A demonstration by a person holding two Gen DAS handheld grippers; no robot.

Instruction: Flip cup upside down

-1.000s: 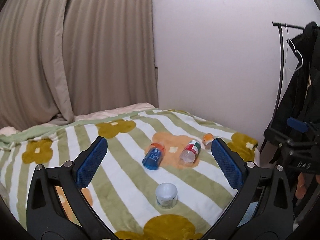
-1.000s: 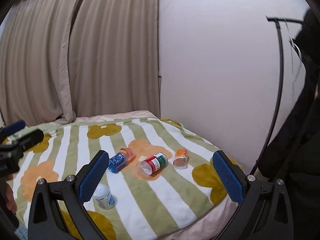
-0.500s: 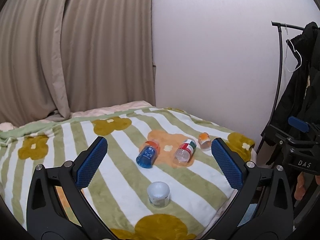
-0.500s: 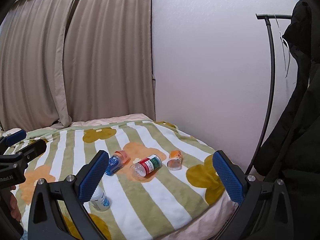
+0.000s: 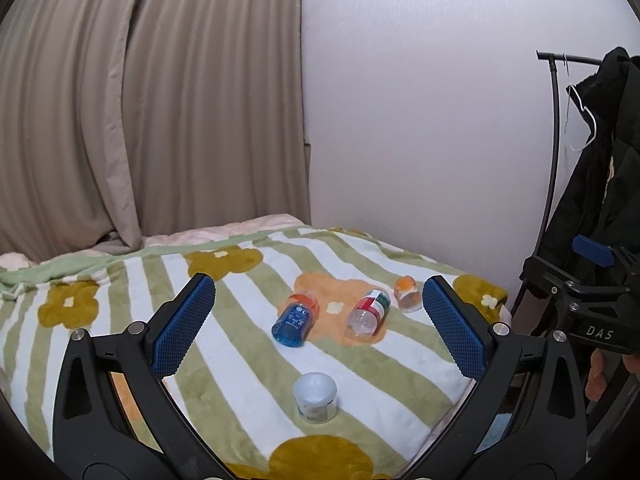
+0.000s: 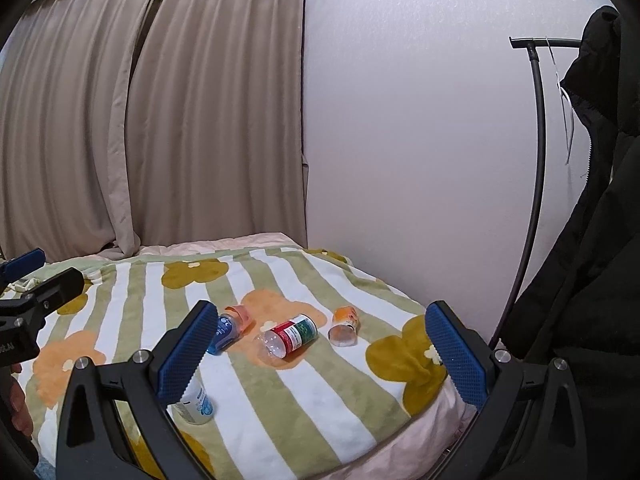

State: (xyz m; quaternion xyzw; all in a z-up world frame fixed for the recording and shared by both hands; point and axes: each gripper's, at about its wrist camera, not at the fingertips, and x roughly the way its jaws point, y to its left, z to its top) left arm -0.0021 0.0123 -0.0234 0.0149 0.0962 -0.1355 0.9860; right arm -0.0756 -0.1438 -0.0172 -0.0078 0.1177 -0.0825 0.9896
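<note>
Several small cups sit on a striped flower blanket point(image 5: 120, 280). A blue cup point(image 5: 294, 322) with an orange end, a clear cup with a red and green label point(image 5: 368, 314) and a small orange cup point(image 5: 408, 294) lie on their sides. A white cup point(image 5: 316, 396) stands nearest, its white top face closed. My left gripper point(image 5: 317, 282) hovers open in front of them, holding nothing. My right gripper point(image 6: 322, 308) is also open and empty, and its left finger point(image 6: 184, 356) partly hides the white cup point(image 6: 198, 402). The same blue cup point(image 6: 224, 330), labelled cup point(image 6: 290, 336) and orange cup point(image 6: 344, 326) show in the right wrist view.
Beige curtains point(image 5: 140, 100) and a white wall point(image 5: 420, 120) stand behind the bed. A coat rack point(image 5: 554, 140) with a dark coat point(image 6: 592, 240) is close on the right. The blanket's right edge point(image 6: 440, 400) drops off just beyond the cups. A hand point(image 5: 598, 376) shows at far right.
Both cameras have drawn back and tilted up a little, so the bed sits lower in view. The cups have not moved. Both grippers stay open.
</note>
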